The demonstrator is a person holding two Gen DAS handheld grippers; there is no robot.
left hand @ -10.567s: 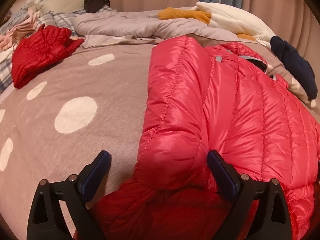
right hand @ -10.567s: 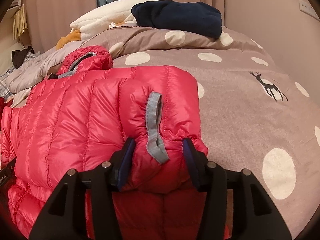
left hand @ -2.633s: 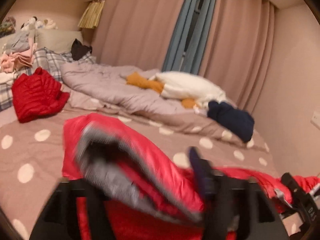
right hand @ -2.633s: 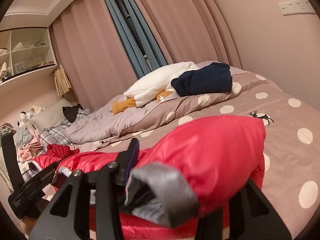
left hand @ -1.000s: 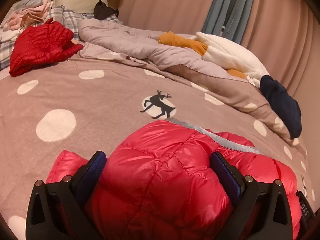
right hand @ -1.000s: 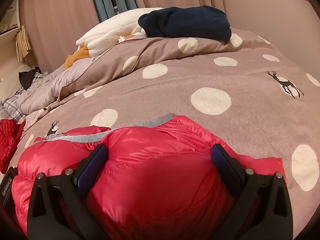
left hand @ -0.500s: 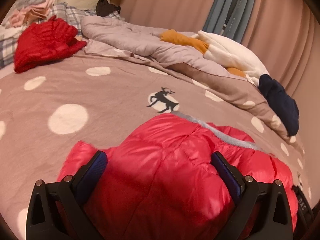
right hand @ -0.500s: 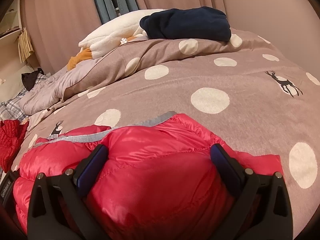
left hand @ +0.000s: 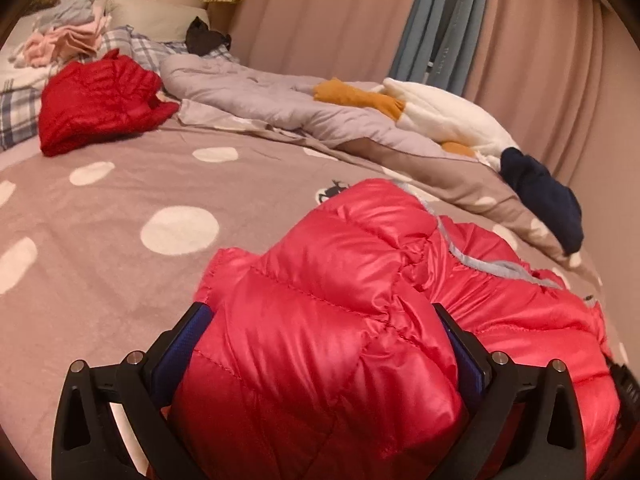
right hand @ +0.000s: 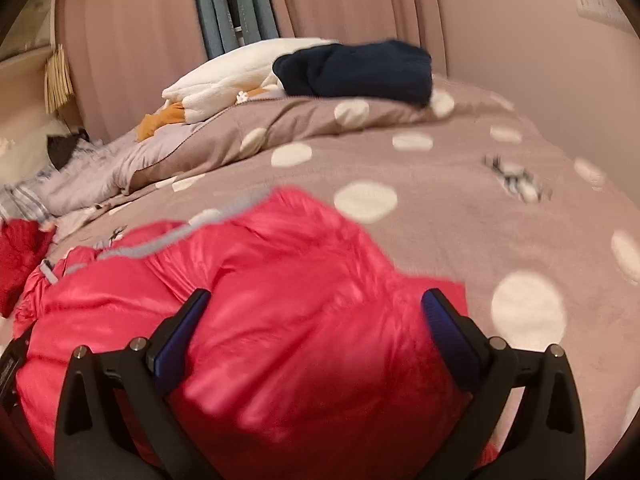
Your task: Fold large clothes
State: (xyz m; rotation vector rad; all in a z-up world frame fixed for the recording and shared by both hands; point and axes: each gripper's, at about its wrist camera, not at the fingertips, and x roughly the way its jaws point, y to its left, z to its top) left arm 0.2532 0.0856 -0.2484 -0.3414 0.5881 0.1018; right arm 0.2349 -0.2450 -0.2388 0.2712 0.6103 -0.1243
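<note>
A shiny red puffer jacket with grey trim lies bunched in a thick fold on the dotted bedspread. My left gripper has its jaws wide apart, with the jacket's left part bulging between them. My right gripper is likewise wide open around the jacket's right part. The blue pads press the puffy fabric at both sides. The right wrist view is blurred by motion.
A folded darker red jacket lies at the far left near plaid pillows. A rumpled grey duvet, a white and orange plush and a navy garment line the bed's far side. Curtains stand behind.
Over the last second both grippers pulled back and tilted up a little over the folded jacket, jaws staying wide. Earlier, they had lifted the jacket's far end and folded it toward me.
</note>
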